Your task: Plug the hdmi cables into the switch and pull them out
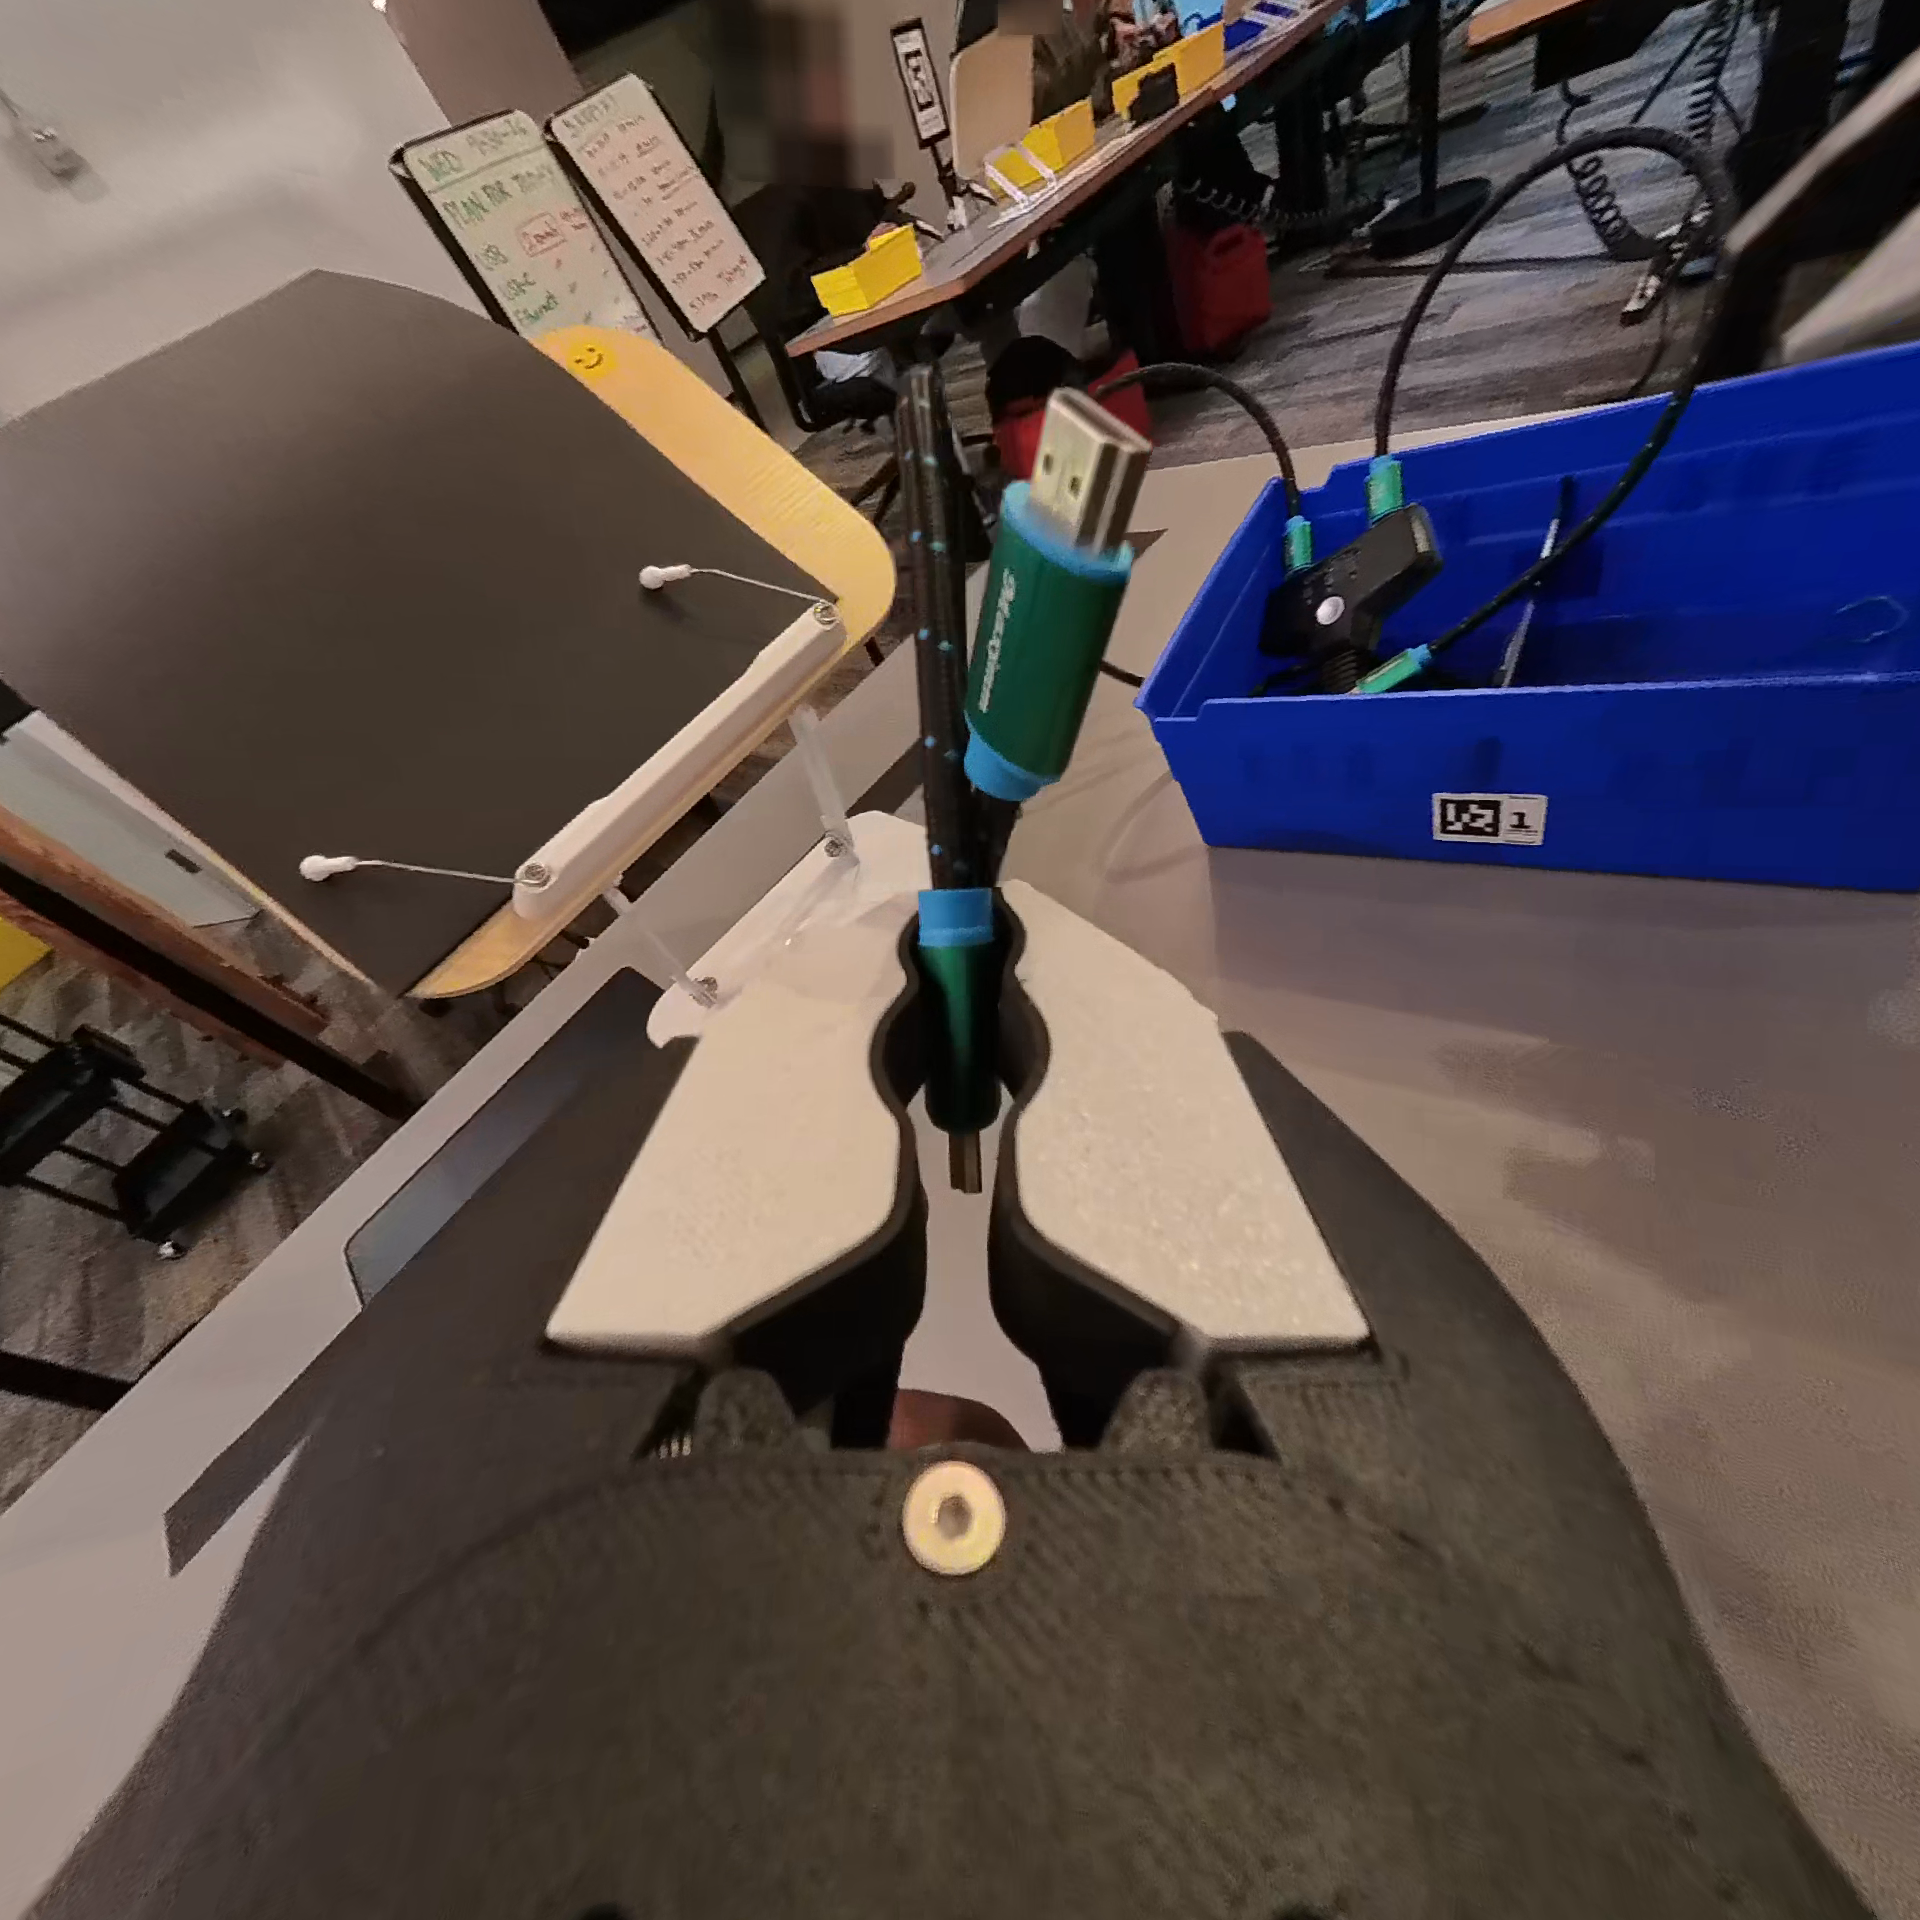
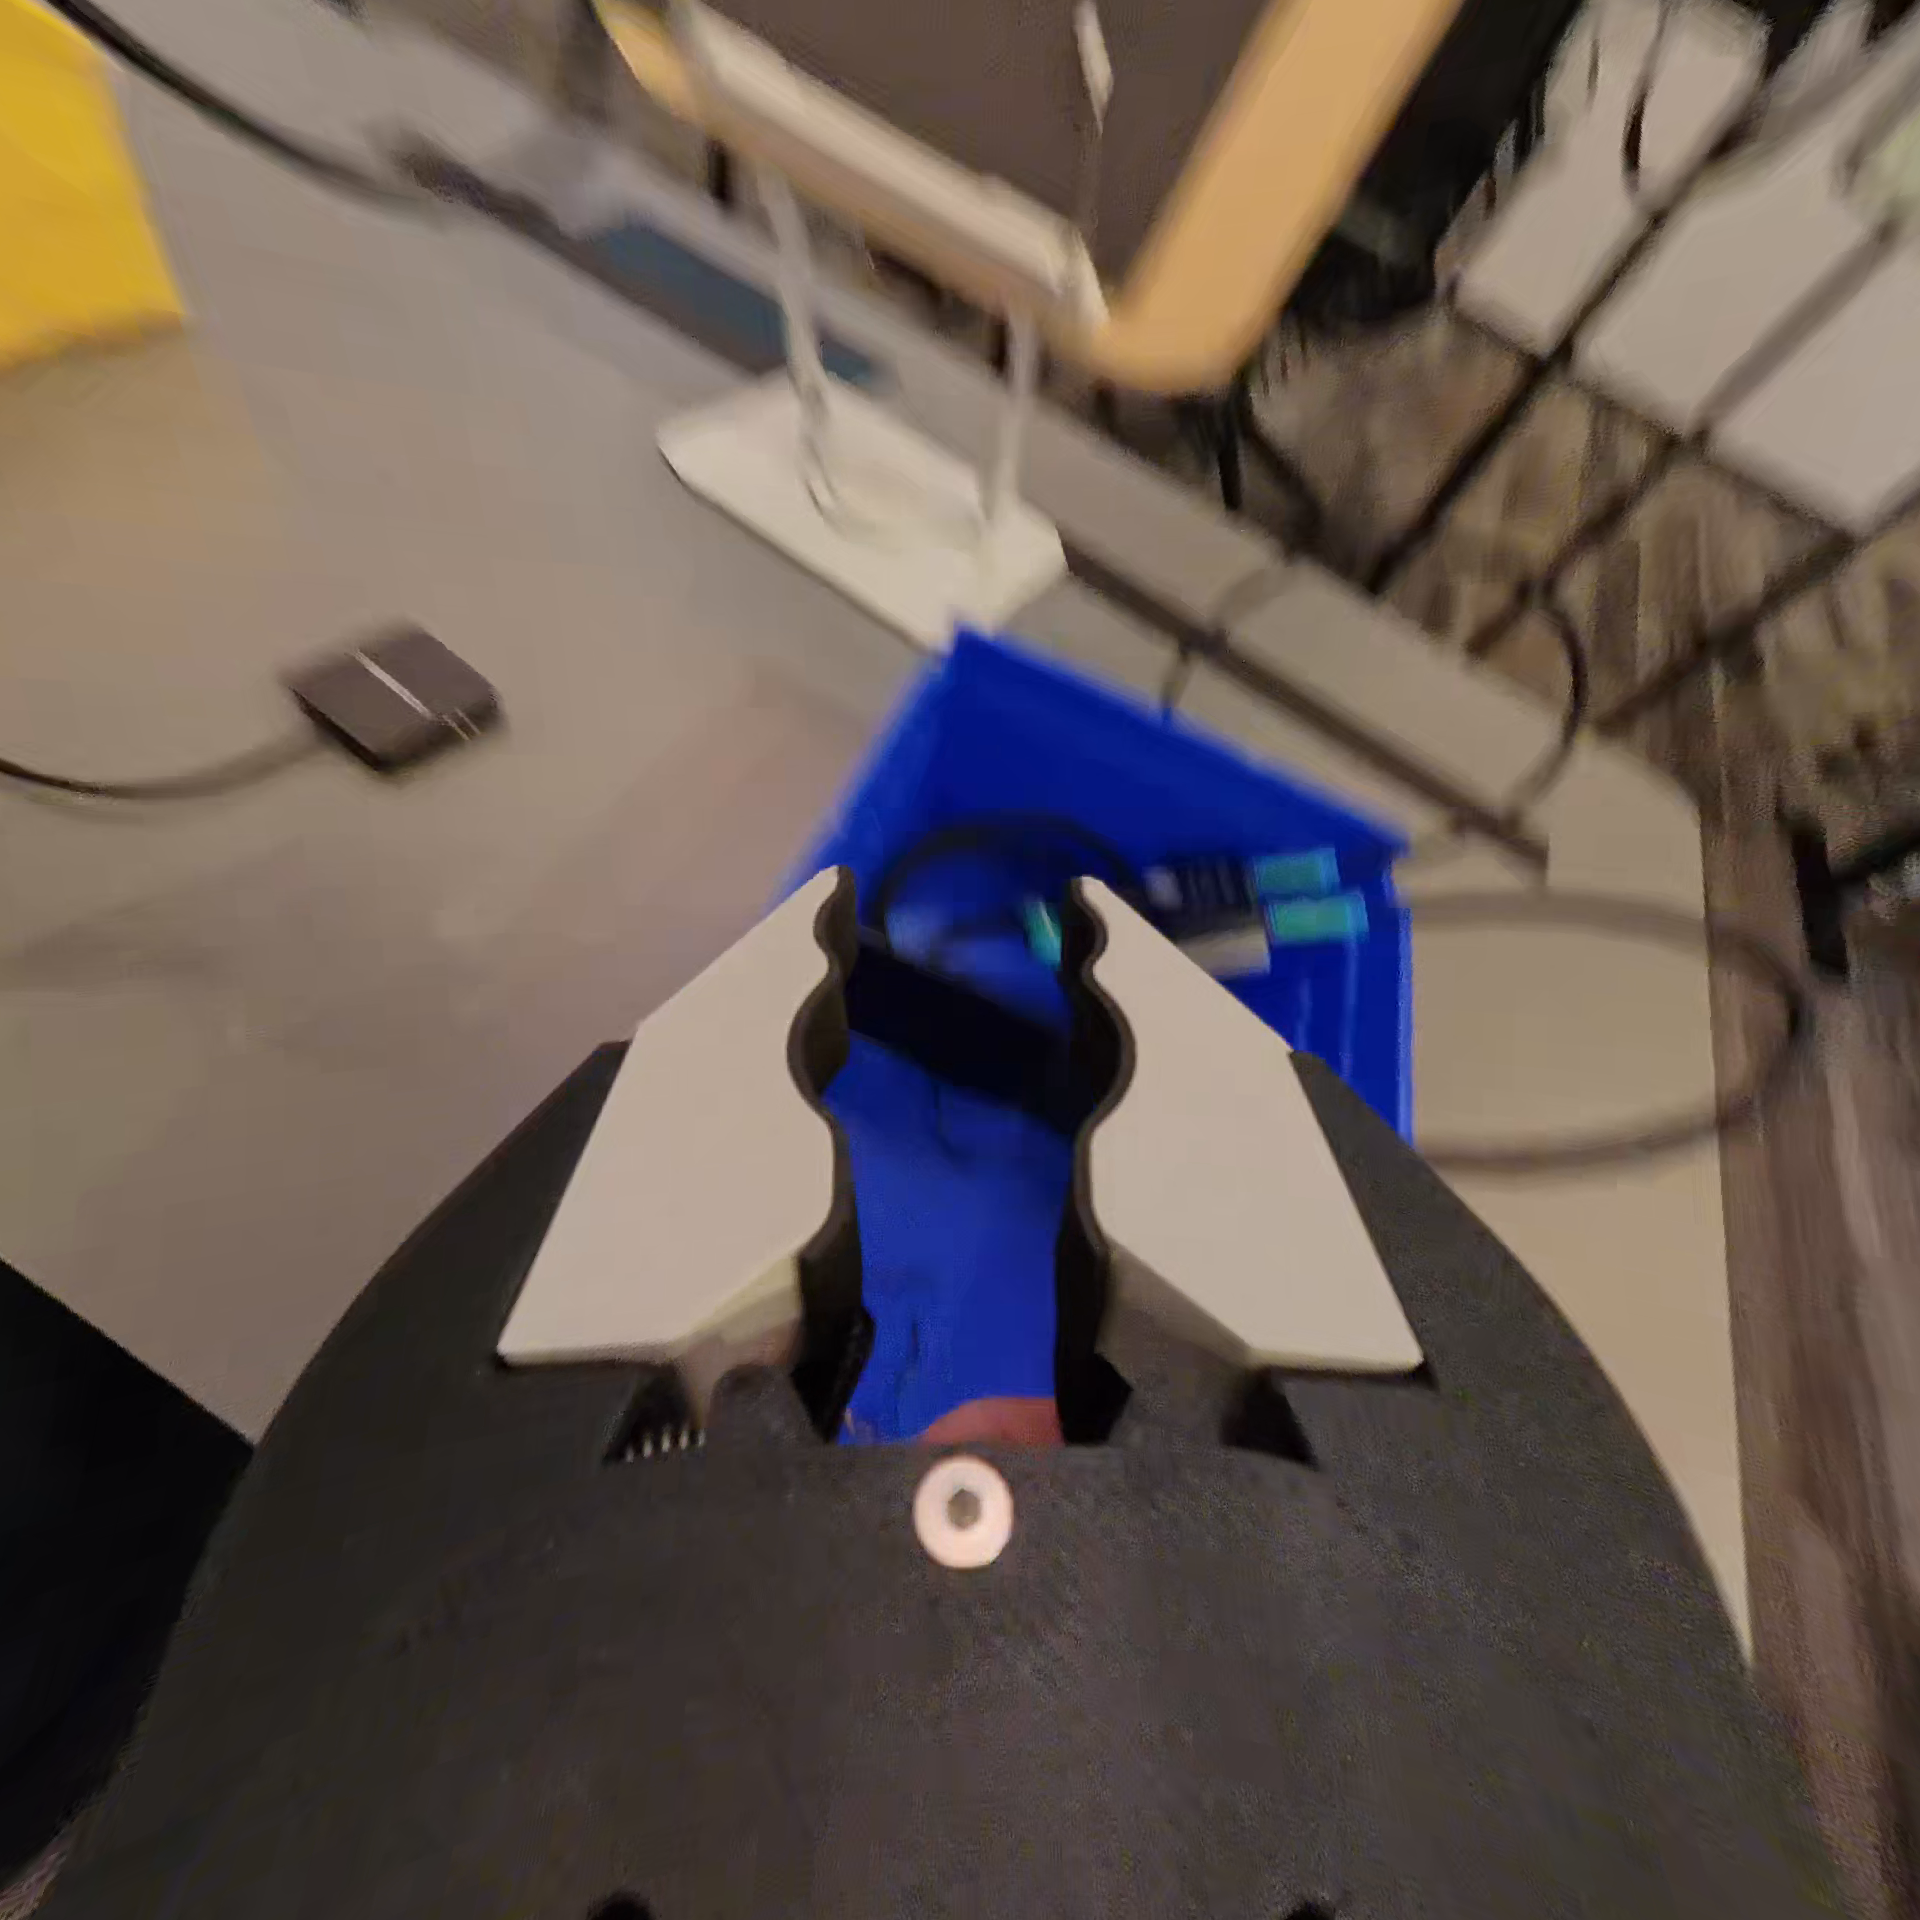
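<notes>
My left gripper point(image 1: 964, 914) is shut on a green HDMI plug point(image 1: 961, 1029), held edge-on above the grey table point(image 1: 1455, 1143). The braided black cable point(image 1: 930, 644) loops up from it. A second green plug point(image 1: 1044, 634) hangs just beyond my fingertips, its metal end pointing up. The black switch point(image 1: 1351, 582) lies in the blue bin point(image 1: 1766, 769) to the right, with green plugs point(image 1: 1382, 488) in it. The right wrist view is blurred. My right gripper point(image 2: 961, 883) is high over the blue bin point(image 2: 1039, 727) with its fingers apart. A dark strip point(image 2: 956, 1023) crosses the gap. The switch point(image 2: 1205, 888) lies beyond.
A black board with a tan rim point(image 1: 364, 582) leans on a clear stand point(image 1: 790, 935) at the table's far edge, left of the bin. A small dark box on a cable point(image 2: 395, 694) lies on the table. A yellow bin point(image 2: 62, 177) stands far left. Cables hang over the table's edge. Some 30 cm of space lies between my two pairs of fingers.
</notes>
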A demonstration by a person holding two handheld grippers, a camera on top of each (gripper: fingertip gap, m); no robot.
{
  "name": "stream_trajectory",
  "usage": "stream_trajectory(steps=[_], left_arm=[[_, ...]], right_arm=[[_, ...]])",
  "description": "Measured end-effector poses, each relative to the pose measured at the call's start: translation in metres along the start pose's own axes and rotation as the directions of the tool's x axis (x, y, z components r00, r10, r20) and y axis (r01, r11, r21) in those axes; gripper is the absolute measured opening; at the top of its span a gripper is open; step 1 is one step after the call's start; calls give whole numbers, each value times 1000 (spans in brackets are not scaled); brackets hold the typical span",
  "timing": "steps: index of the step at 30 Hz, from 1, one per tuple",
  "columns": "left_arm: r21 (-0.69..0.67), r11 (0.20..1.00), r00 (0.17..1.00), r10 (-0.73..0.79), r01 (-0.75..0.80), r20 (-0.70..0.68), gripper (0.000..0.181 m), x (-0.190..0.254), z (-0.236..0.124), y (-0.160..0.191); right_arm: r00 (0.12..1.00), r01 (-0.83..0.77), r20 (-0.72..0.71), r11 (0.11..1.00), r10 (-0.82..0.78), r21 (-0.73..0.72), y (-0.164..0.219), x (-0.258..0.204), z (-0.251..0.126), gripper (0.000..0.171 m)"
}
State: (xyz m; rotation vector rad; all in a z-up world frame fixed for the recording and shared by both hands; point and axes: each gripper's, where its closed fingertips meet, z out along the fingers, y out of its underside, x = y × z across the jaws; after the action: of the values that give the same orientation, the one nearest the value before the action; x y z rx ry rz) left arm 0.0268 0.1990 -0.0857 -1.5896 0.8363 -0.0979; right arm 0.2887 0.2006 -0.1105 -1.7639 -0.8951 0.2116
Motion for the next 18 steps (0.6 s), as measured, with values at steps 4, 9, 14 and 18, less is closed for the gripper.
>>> stream_trajectory(steps=[4,9,14,18], left_arm=[[-37,997,995,67,-70,-74,7,16,0,2],[-90,958,959,261,-271,-110,7,30,-3,5],[-175,867,884,455,-467,-106,7,29,-5,18],[-161,865,879,460,-475,-123,7,27,-9,16]], right_arm=[[961,225,88,929,-261,294,-94,-74,7,31],[805,502,61,732,-590,460,-147,-160,22,29],[636,691,42,593,-770,412,-146,-181,53,35],[619,659,196,639,-761,397,-133,-181,57,37]])
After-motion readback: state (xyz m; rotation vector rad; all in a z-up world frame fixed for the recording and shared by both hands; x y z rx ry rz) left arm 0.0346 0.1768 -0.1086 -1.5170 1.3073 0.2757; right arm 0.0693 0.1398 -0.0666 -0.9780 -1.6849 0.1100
